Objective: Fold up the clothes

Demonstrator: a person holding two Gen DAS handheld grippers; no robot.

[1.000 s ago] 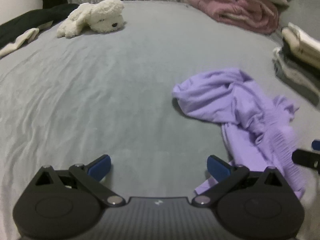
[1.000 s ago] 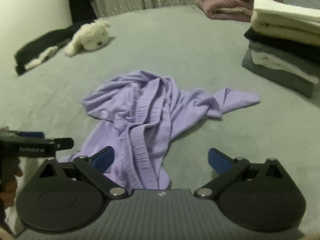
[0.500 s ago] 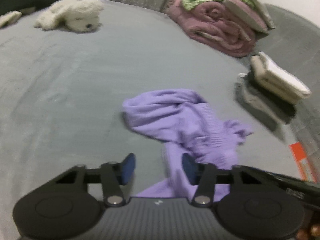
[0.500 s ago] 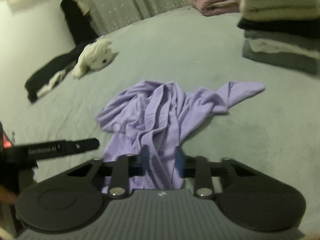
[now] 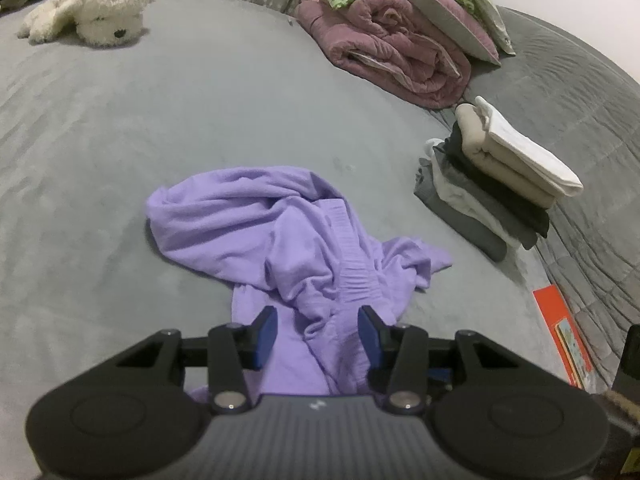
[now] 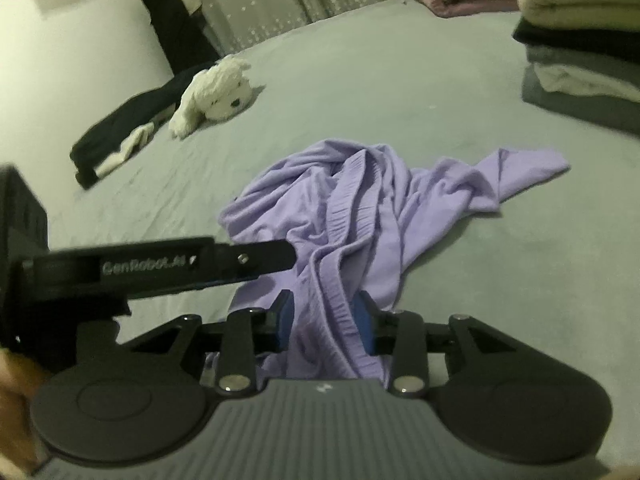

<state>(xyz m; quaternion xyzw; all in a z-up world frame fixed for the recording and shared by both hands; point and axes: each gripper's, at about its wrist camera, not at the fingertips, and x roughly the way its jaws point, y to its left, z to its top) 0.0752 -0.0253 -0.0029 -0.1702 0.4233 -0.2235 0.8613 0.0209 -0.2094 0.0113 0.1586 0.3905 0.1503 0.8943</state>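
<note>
Crumpled lilac knit garment [image 5: 296,236] lies bunched on the grey bed cover [image 5: 160,128], its near edge right under both my tools. My left gripper [image 5: 318,330] has its blue pads partly apart, straddling a fold of the lilac cloth; the pads do not look pressed together, so I read it as open over the fabric. My right gripper [image 6: 326,326] has its pads drawn in close on a ribbed ridge of the same garment, pinching it. In the right wrist view the left tool's black finger crosses in from the left, its tip just beside the garment's left edge.

One lilac sleeve or corner [image 6: 520,172] trails out to the right, flat on the cover. Wide bare cover spreads to the left of the garment and beyond it. To the right, the stack of folded grey, black, cream and white clothes [image 5: 496,188] sits well apart. A white plush dog [image 5: 92,12] and a rolled mauve blanket [image 5: 392,48] sit far back near the headboard edge
</note>
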